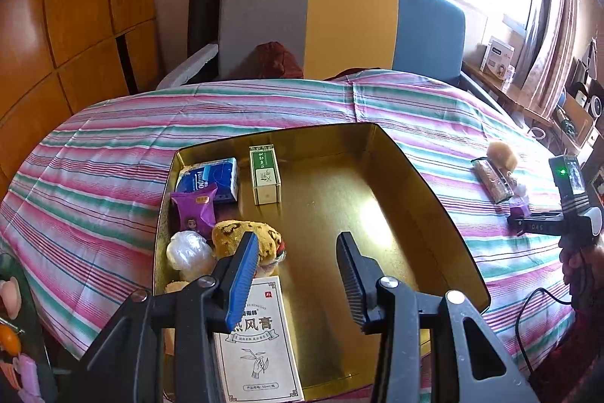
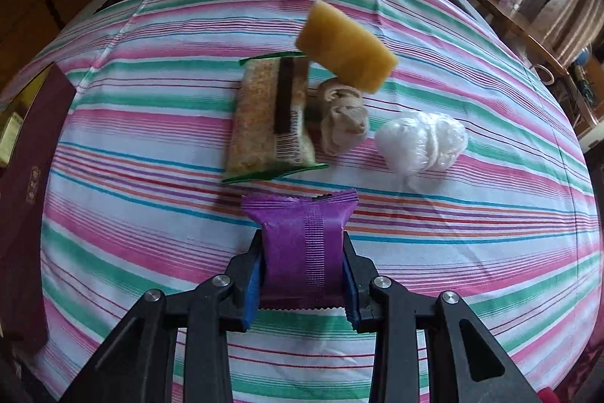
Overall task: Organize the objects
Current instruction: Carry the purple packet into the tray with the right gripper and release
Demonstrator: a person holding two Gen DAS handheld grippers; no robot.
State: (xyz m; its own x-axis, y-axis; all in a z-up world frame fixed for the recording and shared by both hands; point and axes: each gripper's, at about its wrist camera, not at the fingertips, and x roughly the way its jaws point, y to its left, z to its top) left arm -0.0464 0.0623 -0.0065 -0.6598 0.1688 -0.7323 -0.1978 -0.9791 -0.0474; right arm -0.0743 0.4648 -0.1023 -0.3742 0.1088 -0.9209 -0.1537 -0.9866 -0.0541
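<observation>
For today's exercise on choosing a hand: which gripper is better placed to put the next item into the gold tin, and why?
The right gripper: it is shut on a purple snack packet. The left gripper hangs open and empty over the gold tin.
</observation>
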